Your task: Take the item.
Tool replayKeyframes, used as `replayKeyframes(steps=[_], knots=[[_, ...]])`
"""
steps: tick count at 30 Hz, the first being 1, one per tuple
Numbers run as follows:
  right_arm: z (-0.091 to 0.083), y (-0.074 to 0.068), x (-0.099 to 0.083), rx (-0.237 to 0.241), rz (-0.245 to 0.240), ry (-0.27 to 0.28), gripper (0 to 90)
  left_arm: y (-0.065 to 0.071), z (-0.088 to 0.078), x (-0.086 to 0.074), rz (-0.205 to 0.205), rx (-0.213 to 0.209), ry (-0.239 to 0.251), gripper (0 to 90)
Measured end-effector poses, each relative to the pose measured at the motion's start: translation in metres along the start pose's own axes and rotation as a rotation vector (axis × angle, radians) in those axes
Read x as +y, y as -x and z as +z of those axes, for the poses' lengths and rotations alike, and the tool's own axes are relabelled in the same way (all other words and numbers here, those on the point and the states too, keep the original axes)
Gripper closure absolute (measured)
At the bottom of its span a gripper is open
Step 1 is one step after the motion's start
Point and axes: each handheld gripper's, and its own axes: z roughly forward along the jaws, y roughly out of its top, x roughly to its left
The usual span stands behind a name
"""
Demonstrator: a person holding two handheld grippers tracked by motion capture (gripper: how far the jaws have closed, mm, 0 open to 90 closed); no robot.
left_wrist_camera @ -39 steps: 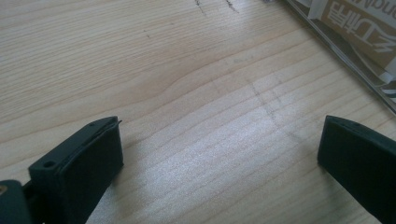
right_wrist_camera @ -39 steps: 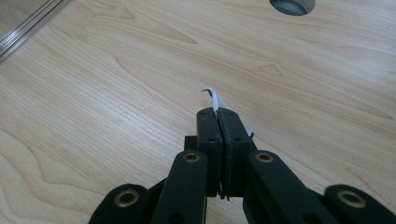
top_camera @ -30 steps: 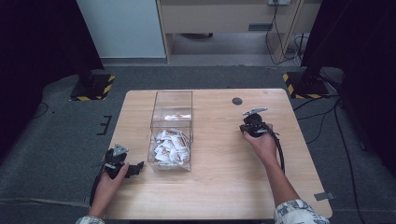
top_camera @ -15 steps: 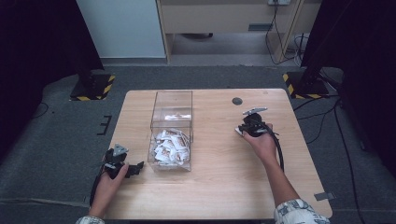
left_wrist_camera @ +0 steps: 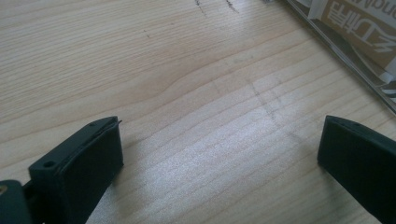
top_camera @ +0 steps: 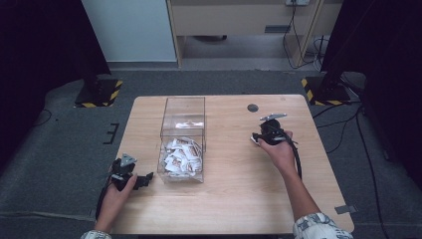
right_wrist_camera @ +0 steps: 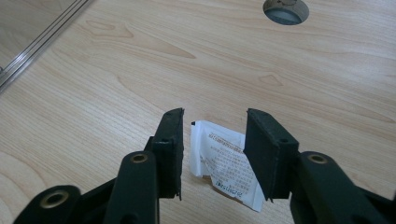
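A small white packet with printed text lies flat on the wooden table. My right gripper is open, its two black jaws standing on either side of the packet, with a gap on the left side. In the high view the right gripper sits right of centre with the packet at its tip. A clear plastic box at centre-left holds several similar white and tan packets. My left gripper rests open just left of the box, its jaws wide apart over bare wood.
A round cable hole lies in the table behind the right gripper, also seen as a grey hole. The box's wall is close on the left gripper's right. Bare tabletop lies between the two hands.
My right gripper has shifted slightly to the left over the packet. The left gripper has stayed where it was.
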Motion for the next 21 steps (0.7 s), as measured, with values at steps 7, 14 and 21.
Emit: replayKeyframes(steps=[7,14,21], knots=[[-0.0014,-0.0003,0.0016,-0.005,0.006,0.016,48.3,0.0000,0.0000,0.0000,0.000,0.000,0.000,0.0],[-0.0035,-0.0011,0.0029,-0.004,0.016,0.024,40.7,0.0000,0.0000,0.0000,0.000,0.000,0.000,0.0],[-0.0070,-0.0016,0.0046,-0.005,0.022,0.059,27.2,0.0000,0.0000,0.0000,0.000,0.000,0.000,0.0]])
